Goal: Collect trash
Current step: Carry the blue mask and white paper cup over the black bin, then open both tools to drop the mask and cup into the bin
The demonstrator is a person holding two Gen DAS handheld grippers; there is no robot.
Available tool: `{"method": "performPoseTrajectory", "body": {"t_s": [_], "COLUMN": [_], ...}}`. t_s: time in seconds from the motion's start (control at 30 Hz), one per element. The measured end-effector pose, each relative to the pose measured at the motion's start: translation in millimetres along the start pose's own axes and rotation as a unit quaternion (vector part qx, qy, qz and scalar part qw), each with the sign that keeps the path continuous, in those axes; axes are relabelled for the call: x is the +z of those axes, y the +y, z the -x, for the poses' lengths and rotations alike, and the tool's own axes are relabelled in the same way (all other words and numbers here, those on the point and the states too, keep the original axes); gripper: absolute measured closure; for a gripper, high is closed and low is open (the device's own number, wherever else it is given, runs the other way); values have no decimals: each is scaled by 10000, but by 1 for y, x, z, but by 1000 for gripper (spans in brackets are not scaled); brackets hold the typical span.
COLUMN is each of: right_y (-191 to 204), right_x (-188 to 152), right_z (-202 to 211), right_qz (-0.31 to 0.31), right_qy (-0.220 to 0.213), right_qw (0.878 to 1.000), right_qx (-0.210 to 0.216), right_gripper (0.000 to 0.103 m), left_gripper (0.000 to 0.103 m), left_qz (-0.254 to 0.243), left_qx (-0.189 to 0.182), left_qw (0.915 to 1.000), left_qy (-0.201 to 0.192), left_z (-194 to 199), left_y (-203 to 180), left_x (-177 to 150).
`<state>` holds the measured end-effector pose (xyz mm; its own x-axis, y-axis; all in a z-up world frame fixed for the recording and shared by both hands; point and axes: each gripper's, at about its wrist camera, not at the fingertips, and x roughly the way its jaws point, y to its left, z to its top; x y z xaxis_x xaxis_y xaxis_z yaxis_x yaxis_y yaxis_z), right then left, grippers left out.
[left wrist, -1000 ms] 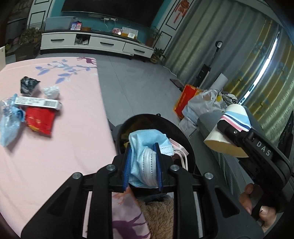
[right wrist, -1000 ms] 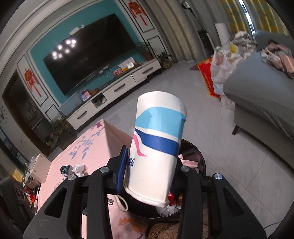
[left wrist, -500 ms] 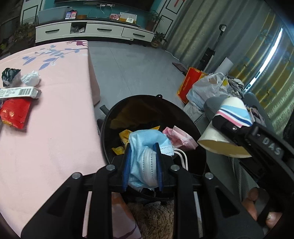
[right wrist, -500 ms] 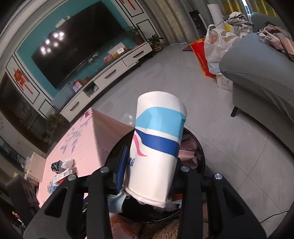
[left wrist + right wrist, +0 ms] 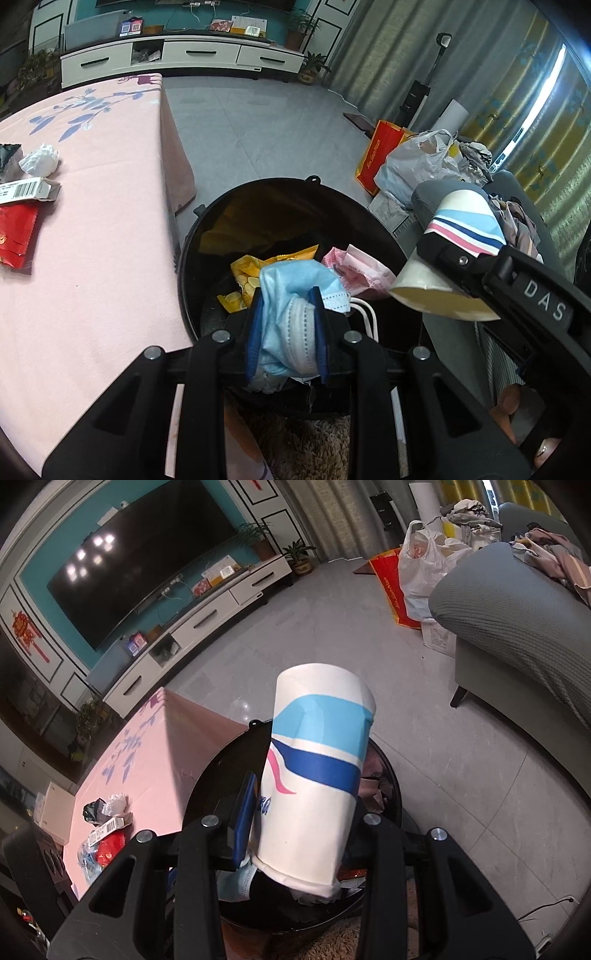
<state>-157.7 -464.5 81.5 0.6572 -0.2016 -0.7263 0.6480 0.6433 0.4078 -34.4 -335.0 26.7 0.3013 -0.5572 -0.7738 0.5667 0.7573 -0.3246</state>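
The left hand-held gripper (image 5: 286,328) is clamped on a crumpled blue face mask (image 5: 295,295), above the black trash bin (image 5: 207,236). The right hand-held gripper (image 5: 299,819) grips a paper cup (image 5: 314,775) over the same bin. Wrappers (image 5: 16,236) lie on the pink desk (image 5: 103,221) beside it.

Right gripper (image 5: 299,812) clamped on a paper cup (image 5: 314,786), base pointing away, rim nearest the camera; directly beyond the fingers, the black bin (image 5: 384,775); off to the left, the pink table (image 5: 147,760) with scattered trash (image 5: 103,823)
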Motion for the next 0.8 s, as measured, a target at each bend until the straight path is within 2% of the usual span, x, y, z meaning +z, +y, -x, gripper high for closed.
{"method": "performPoseTrajectory", "body": {"t_s": [0.73, 0.77, 0.8], "right_y": [10, 10, 10], "right_x": [-3, -3, -3], "right_z": [-13, -14, -14], "right_qz": [159, 158, 142], "right_qy": [238, 246, 250], "right_qw": [9993, 9994, 9995], "right_qx": [-222, -195, -155], "right_gripper": [64, 64, 64], "left_gripper": [79, 77, 71], "left_qz": [-60, -63, -65], "left_qx": [-6, 2, 9], "left_qw": [9996, 9996, 9997], "left_qy": [270, 261, 256], "left_z": [-25, -24, -24], "left_y": [-2, -2, -2], "left_x": [0, 0, 0]}}
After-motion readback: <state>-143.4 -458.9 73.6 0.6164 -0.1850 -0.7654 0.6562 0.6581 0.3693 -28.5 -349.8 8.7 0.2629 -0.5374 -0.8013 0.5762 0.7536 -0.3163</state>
